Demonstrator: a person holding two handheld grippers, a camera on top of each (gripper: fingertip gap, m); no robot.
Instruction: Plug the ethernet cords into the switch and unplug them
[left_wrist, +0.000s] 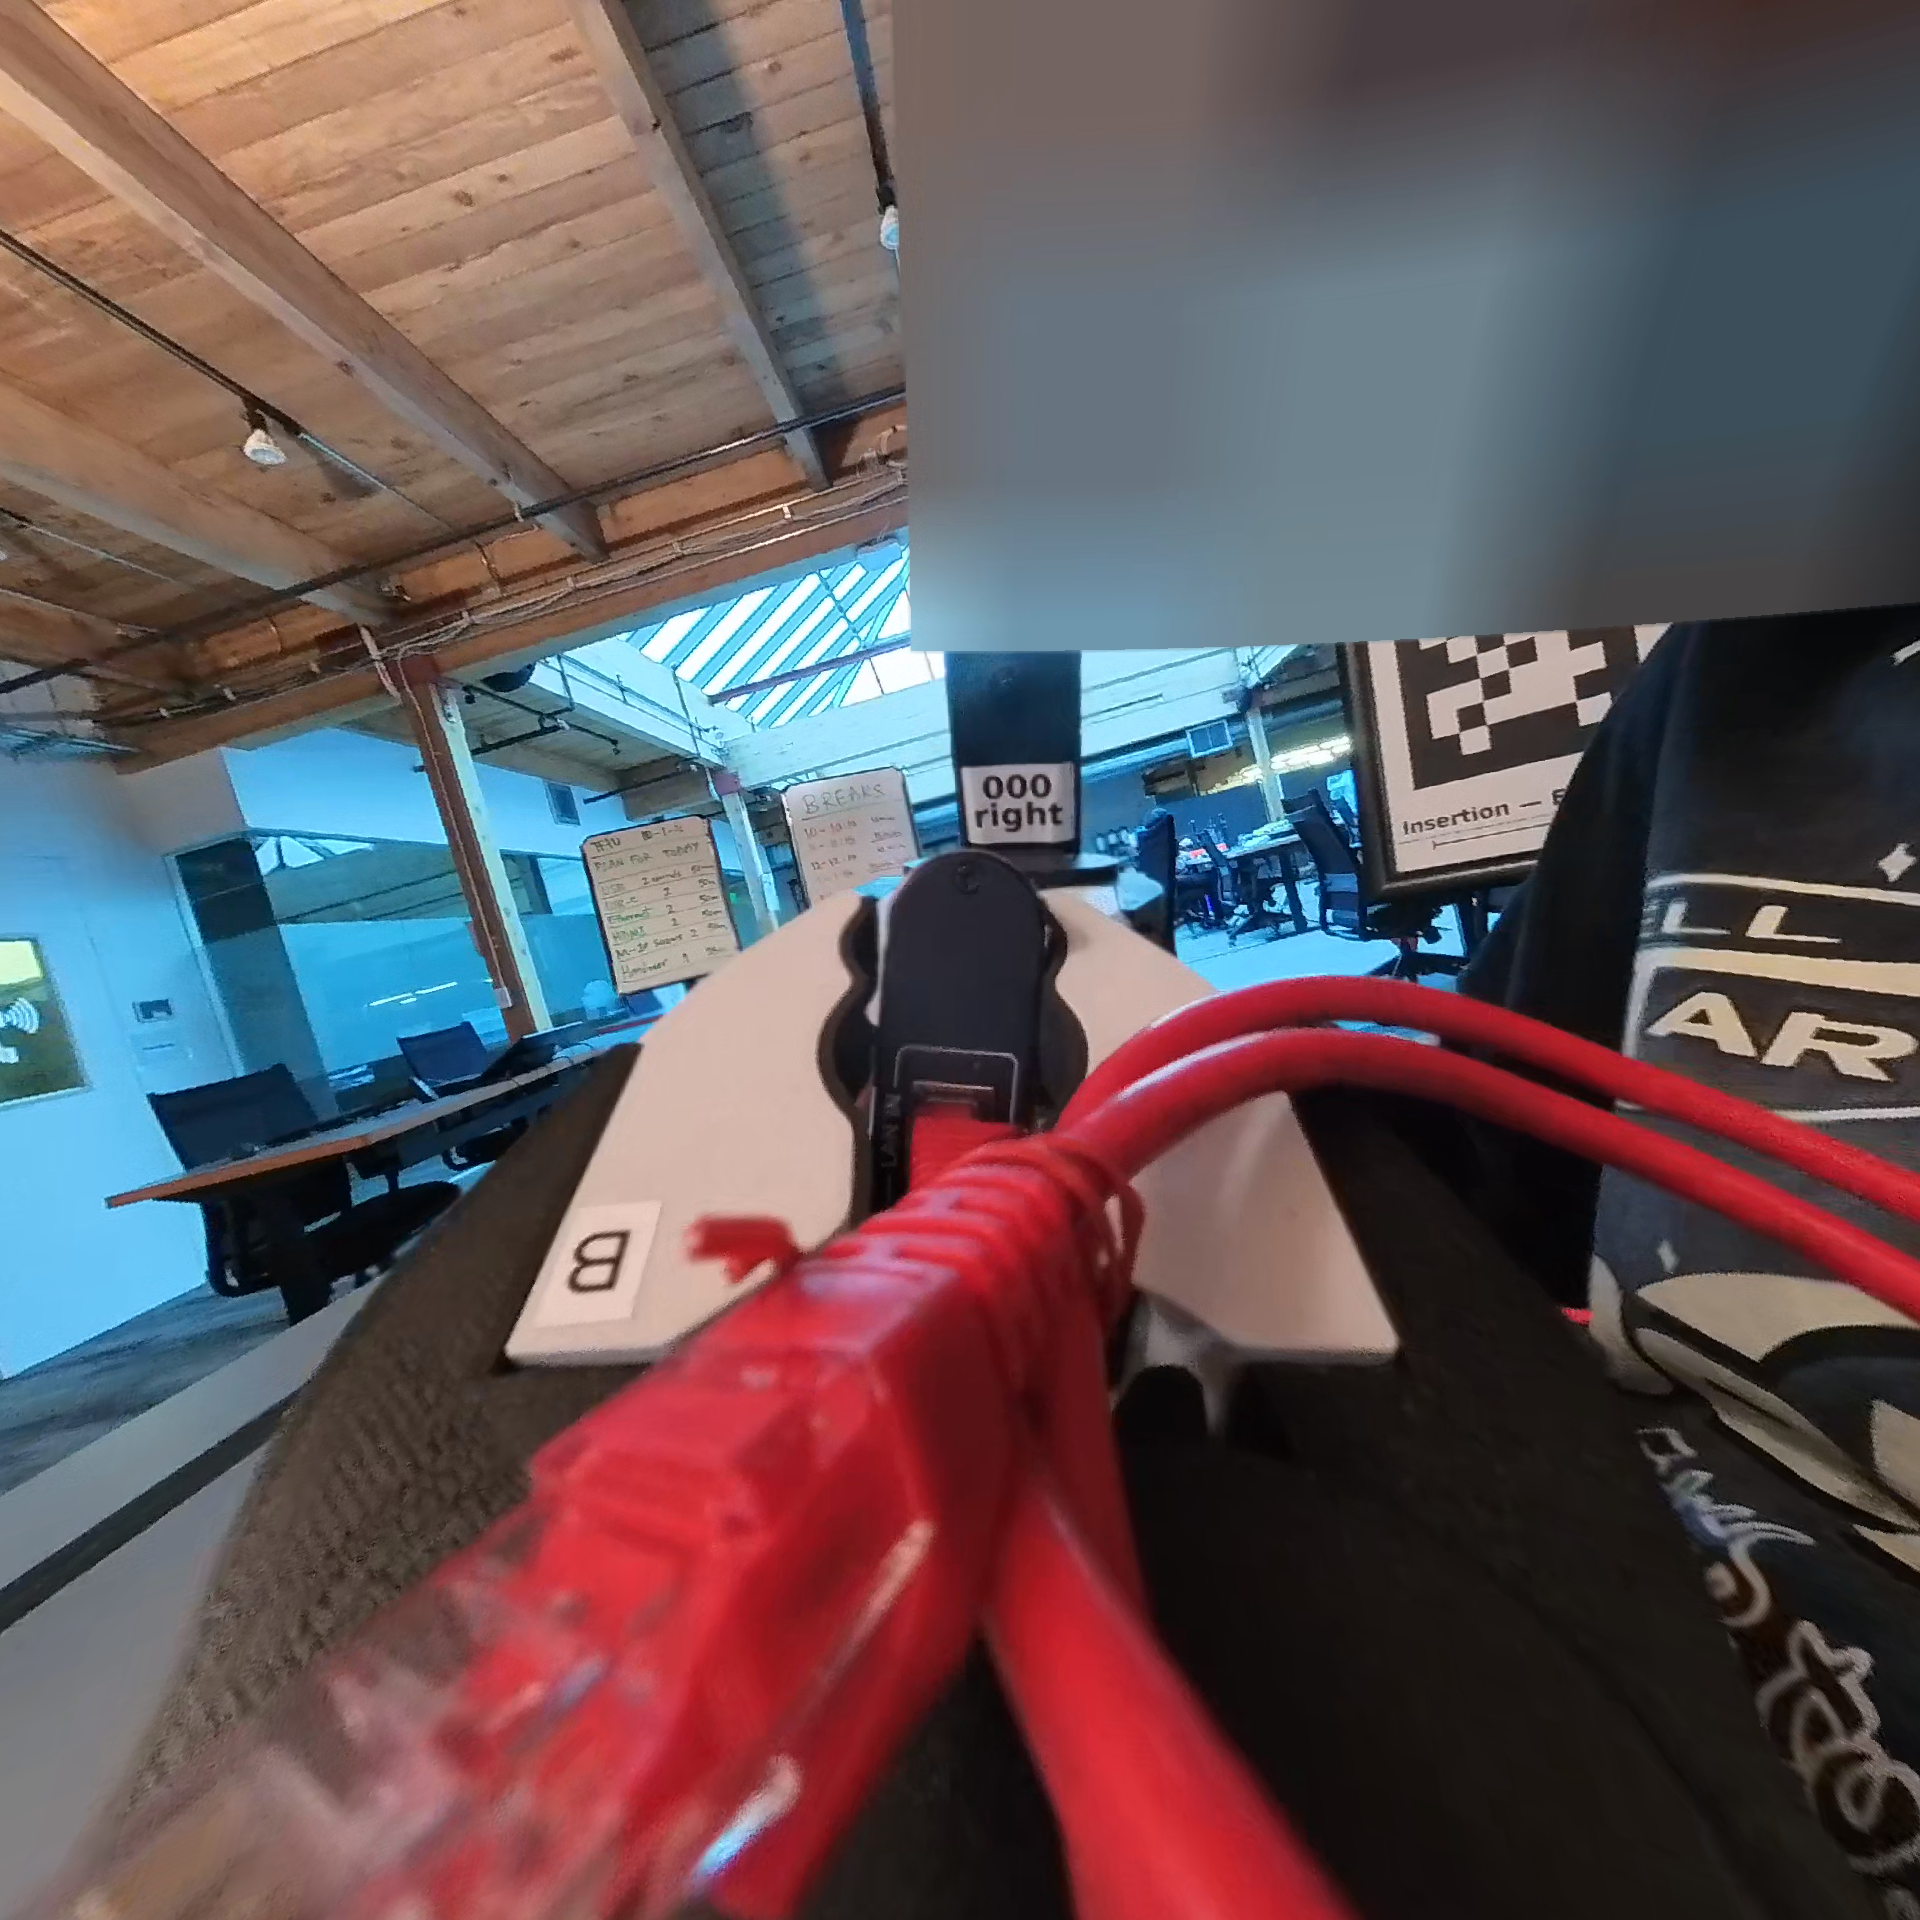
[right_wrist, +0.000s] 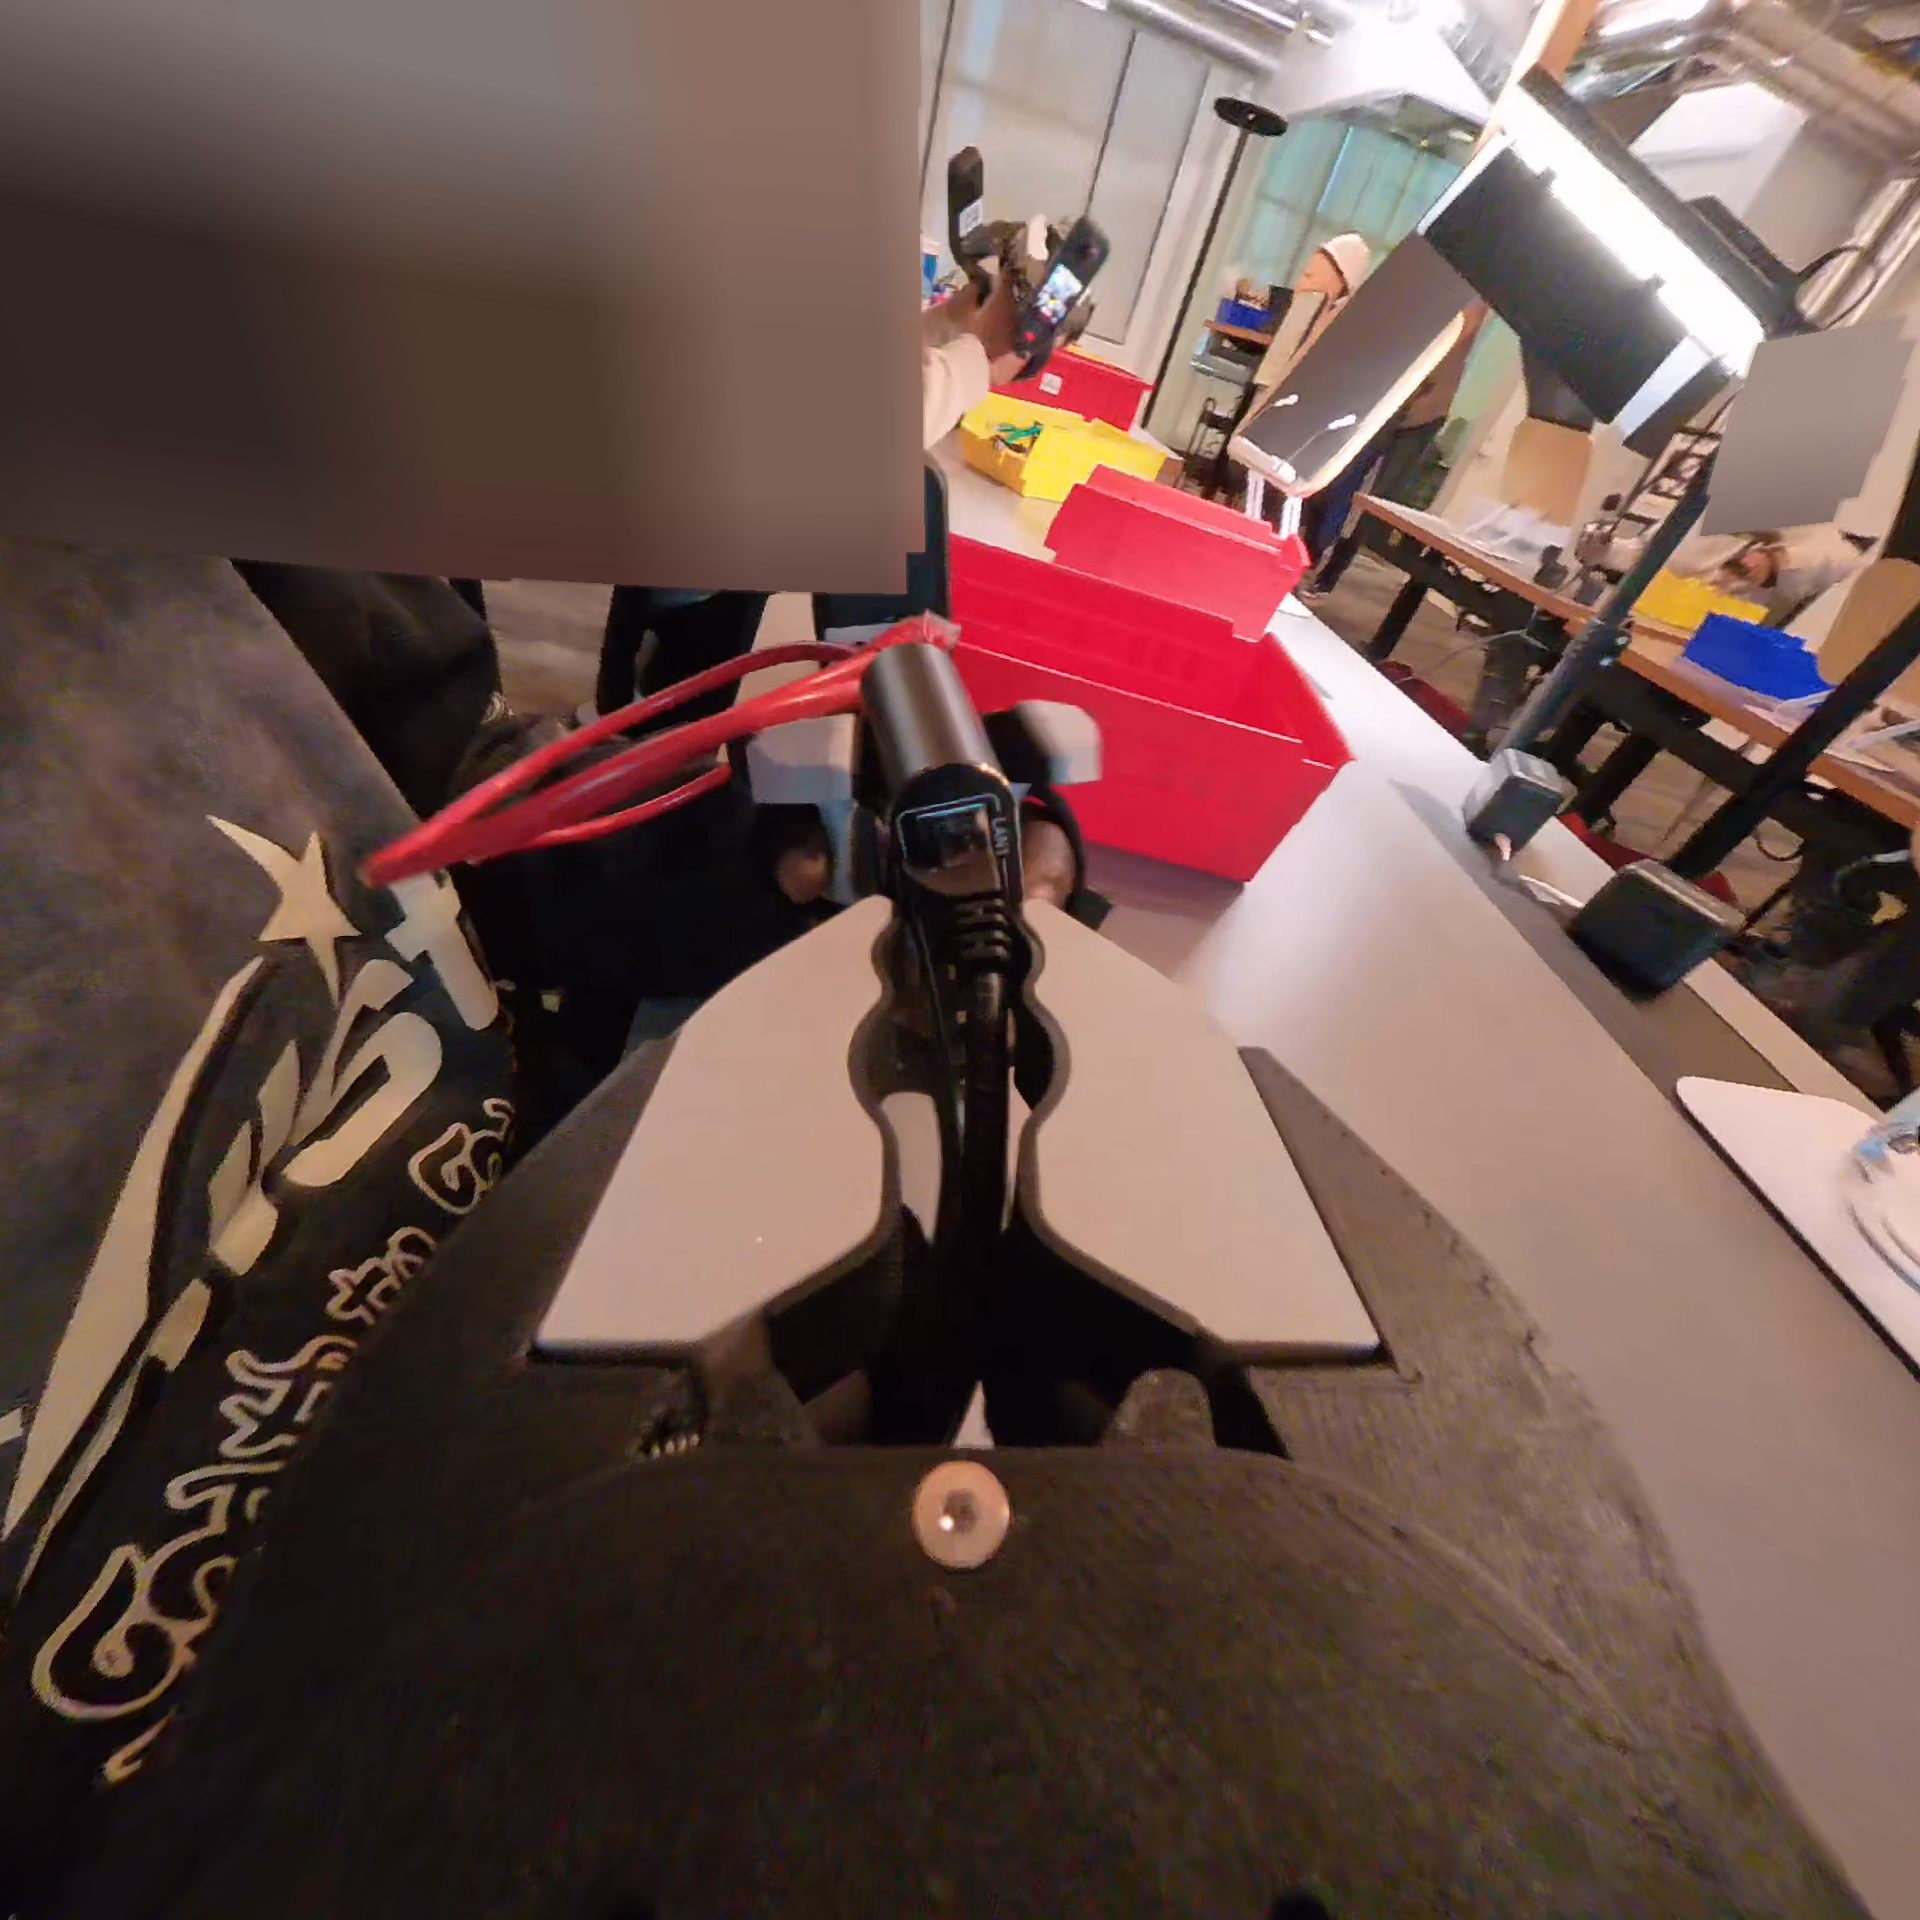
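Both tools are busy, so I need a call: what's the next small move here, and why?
Probably open the right tool, leave the black cord and regrip the seated red plug: the left tool clamps the switch, and that plug sits in its port.

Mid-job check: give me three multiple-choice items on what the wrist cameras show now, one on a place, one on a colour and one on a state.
1. Where does the plugged end of the ethernet cord sit?
A. in the switch
B. in a red bin
C. on the table

2. What colour is the ethernet cord?
A. blue
B. red
C. yellow

3. The switch port facing the right wrist camera is:
A. taped over
B. filled
C. empty

Answers:
1. A, the left wrist view shows the red plug seated in the switch.
2. B, its loops are red in both views.
3. C, that port shows a dark open socket.
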